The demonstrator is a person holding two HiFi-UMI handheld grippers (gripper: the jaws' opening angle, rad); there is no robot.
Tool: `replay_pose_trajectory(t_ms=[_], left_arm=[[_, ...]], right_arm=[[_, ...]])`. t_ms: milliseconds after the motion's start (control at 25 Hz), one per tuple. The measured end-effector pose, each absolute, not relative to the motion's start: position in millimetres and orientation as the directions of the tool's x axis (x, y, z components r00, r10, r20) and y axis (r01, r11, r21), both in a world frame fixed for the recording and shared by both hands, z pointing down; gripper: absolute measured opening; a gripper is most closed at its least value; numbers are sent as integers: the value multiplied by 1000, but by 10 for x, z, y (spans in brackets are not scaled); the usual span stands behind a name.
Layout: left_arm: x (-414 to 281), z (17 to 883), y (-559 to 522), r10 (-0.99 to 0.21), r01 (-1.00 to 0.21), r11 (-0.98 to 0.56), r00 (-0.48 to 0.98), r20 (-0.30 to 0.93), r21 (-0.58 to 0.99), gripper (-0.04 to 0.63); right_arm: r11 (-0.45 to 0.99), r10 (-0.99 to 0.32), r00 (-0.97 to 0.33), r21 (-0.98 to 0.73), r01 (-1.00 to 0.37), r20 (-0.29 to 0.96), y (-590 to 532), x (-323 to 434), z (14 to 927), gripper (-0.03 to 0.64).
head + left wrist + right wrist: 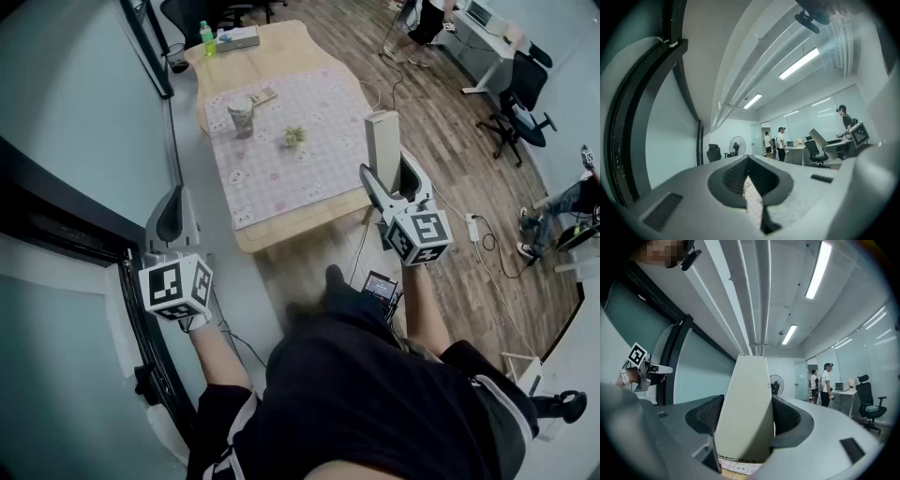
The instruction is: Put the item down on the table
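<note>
Right gripper view: ribbed pads [708,416] clamp a smooth rectangular box [744,399].

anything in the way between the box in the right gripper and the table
Nothing visible. The box is by the table's right edge; the cloth there is bare, the cup farther back.

Fluorescent ceiling strips [816,269] are supplying the light and are blooming to white in both gripper views. Both views are bowing straight lines and are darkening to black at the corners. The left gripper [749,171] is rendering soft and out of focus at lower centre. The cream box [745,408] is appearing sharper and evenly lit. The head view is running dim with a cool cast, and the wooden floor [441,141] is carrying a faint sheen at upper right.
</note>
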State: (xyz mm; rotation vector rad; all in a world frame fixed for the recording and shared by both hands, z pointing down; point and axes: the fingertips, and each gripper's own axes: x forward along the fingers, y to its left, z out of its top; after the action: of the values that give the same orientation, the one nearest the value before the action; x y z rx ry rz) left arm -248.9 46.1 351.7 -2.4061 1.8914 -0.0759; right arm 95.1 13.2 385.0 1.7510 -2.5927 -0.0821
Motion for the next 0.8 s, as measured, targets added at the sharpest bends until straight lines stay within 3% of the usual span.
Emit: replay_pose_trajectory(t_ms=[800], left_arm=[[-2529, 3572, 481, -968, -965, -249, 251, -14, -82, -5]], right_arm=[[390, -920, -392, 41, -920, -31, 128, 817, 3790, 327]])
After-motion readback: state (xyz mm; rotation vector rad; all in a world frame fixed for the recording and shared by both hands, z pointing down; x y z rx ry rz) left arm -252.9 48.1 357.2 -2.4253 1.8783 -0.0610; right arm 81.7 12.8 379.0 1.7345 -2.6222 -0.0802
